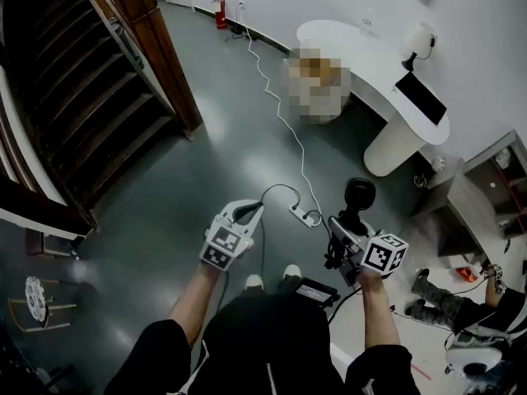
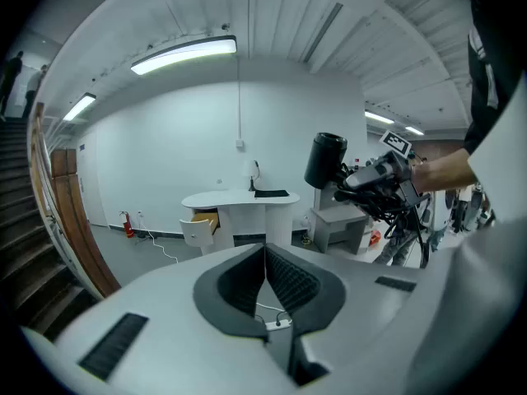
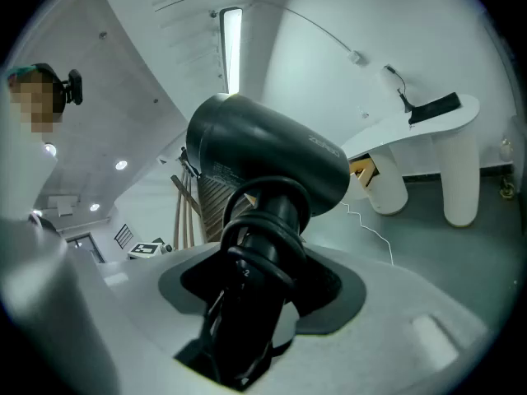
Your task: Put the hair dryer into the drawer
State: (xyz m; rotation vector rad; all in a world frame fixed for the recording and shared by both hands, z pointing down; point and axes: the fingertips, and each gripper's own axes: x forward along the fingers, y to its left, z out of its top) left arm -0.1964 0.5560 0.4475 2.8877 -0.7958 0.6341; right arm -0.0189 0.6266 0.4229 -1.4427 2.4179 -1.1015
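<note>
A black hair dryer (image 1: 359,194) stands nozzle-up in my right gripper (image 1: 346,225), which is shut on its handle; the cord is wound round that handle (image 3: 263,245). In the right gripper view the dryer's barrel (image 3: 263,159) fills the middle. My left gripper (image 1: 247,212) hangs beside it at the left, shut, pads together (image 2: 265,257) with nothing between them. Far ahead stands a white curved desk (image 1: 370,64). Its small drawer (image 2: 200,223) is pulled open and shows a wooden inside. From the left gripper view the dryer (image 2: 327,160) shows at the right.
A wooden staircase (image 1: 82,97) rises at the left. A power strip (image 1: 303,216) and its white cable (image 1: 280,113) lie on the grey floor between me and the desk. A grey cabinet (image 1: 469,204) stands at the right, with a person (image 1: 461,311) sitting on the floor near it.
</note>
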